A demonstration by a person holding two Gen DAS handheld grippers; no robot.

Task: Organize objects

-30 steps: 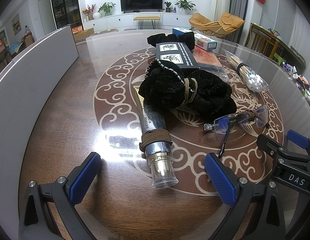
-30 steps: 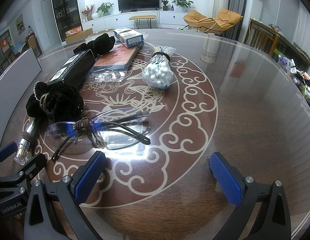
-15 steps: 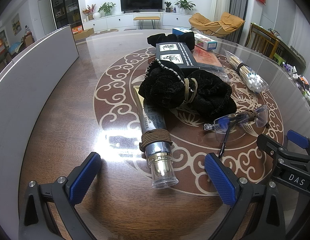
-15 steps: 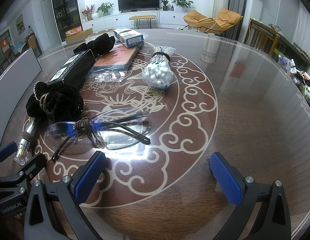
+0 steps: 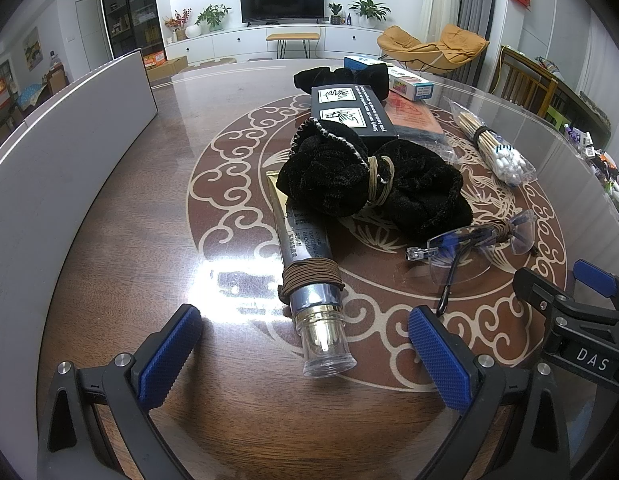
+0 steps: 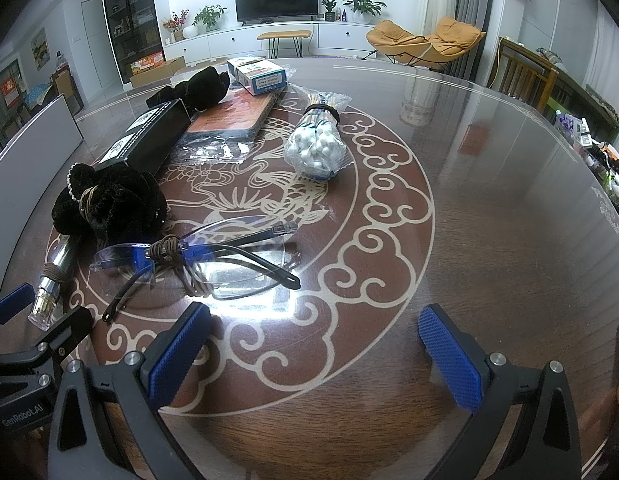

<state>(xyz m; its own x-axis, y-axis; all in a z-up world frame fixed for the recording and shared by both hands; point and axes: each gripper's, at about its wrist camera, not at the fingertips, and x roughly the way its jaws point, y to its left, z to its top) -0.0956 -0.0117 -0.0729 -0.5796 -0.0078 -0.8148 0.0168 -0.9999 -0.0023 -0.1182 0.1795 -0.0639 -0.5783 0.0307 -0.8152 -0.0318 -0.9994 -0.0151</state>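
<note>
A silver tube (image 5: 307,256) with a clear cap and a brown band lies on the round table, cap end between the fingers of my open left gripper (image 5: 305,354). A black velvet pouch (image 5: 365,182) tied with cord rests on the tube's far end. Clear glasses (image 6: 197,256) with a brown band lie just beyond my open, empty right gripper (image 6: 315,354); they also show in the left wrist view (image 5: 475,244). A bag of cotton swabs (image 6: 317,144), a black box (image 6: 149,138), a red packet (image 6: 233,118) and a blue-white box (image 6: 257,74) lie farther back.
A grey panel (image 5: 49,168) stands along the table's left edge. A second black pouch (image 6: 197,86) sits at the back. Chairs (image 6: 525,76) and small clutter (image 6: 601,160) are off the table's right side. The table's right half (image 6: 509,208) is bare glass over wood.
</note>
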